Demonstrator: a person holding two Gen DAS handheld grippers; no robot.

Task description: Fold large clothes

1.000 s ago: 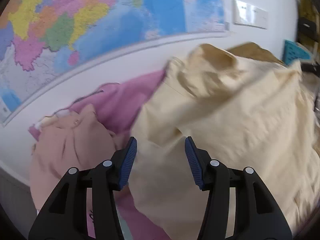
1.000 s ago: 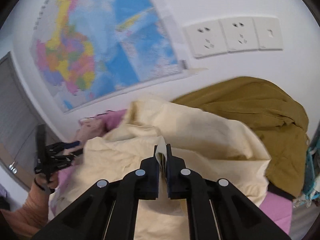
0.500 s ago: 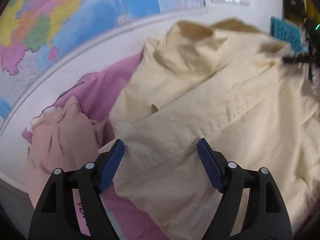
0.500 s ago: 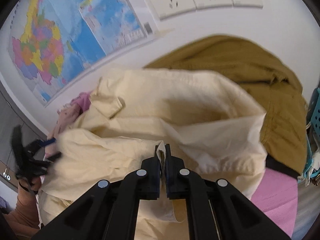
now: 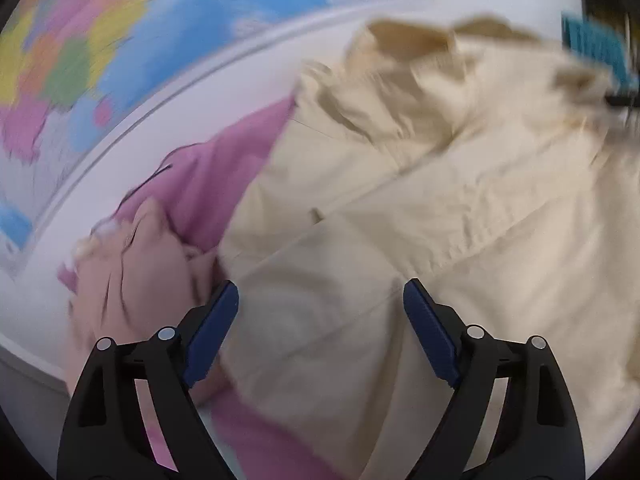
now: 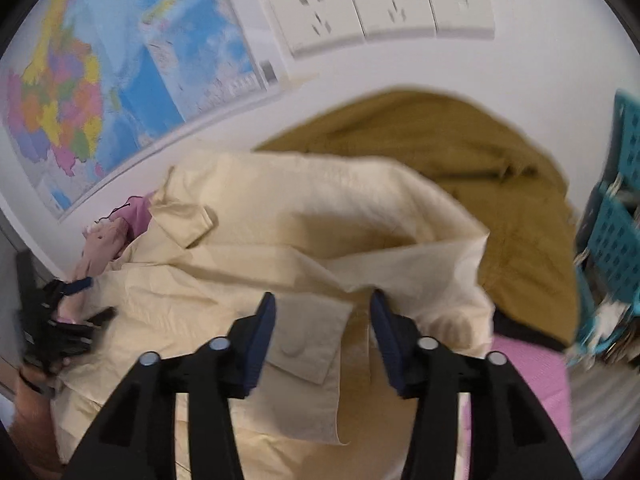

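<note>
Both grippers opening over the cream coat (image 5: pixel 460 216)
Left gripper (image 5: pixel 320 300) jaws wide, right gripper (image 6: pixel 322 304) jaws parting; coat lies between and beyond both, unpinched

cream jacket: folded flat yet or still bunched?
Bunched. The cream cotton jacket lies in loose overlapping layers, its collar flap sticking up, partly covering the olive garment.

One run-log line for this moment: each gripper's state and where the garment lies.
left gripper: jaws opening, over cream jacket | right gripper: jaws opening, jacket's flap pocket between them, unpinched | jacket: lying on pink sheet
</note>
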